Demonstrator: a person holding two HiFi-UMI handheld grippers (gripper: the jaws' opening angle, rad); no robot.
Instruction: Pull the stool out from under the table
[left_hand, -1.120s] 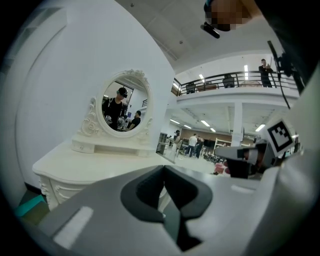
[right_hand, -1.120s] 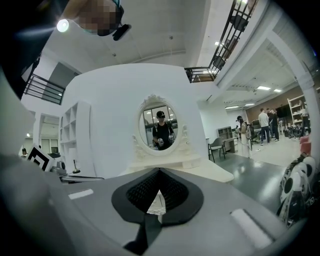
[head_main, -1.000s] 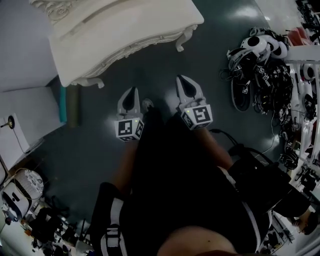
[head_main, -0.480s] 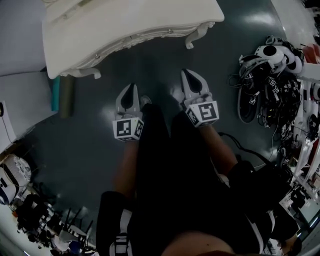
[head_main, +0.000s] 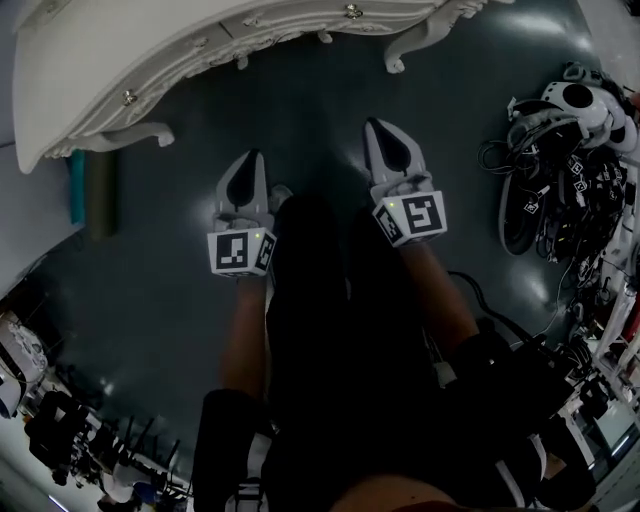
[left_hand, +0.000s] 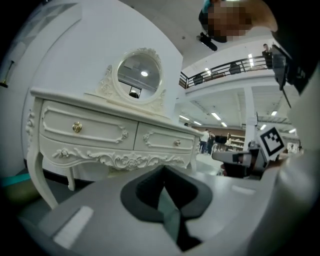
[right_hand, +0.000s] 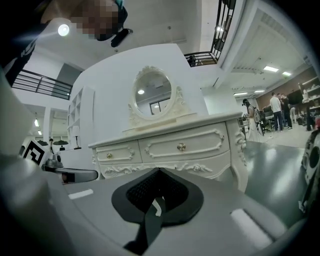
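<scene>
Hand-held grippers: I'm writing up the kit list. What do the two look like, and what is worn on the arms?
Both the left hand-held gripper and the right hand-held gripper have pale grey, tapering shells with black linings. Each carries a cube with black-and-white square markers at its rear. The person's sleeves are black and stop well short of the wrists.

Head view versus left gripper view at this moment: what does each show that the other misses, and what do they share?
Only the head view: the pile of headsets and cables on the floor to the right, and the person's forearms.
Only the left gripper view: the oval mirror on top of the table and the gold drawer knob.
Both: the white table, the left gripper and the right gripper, fingers together on nothing.
</scene>
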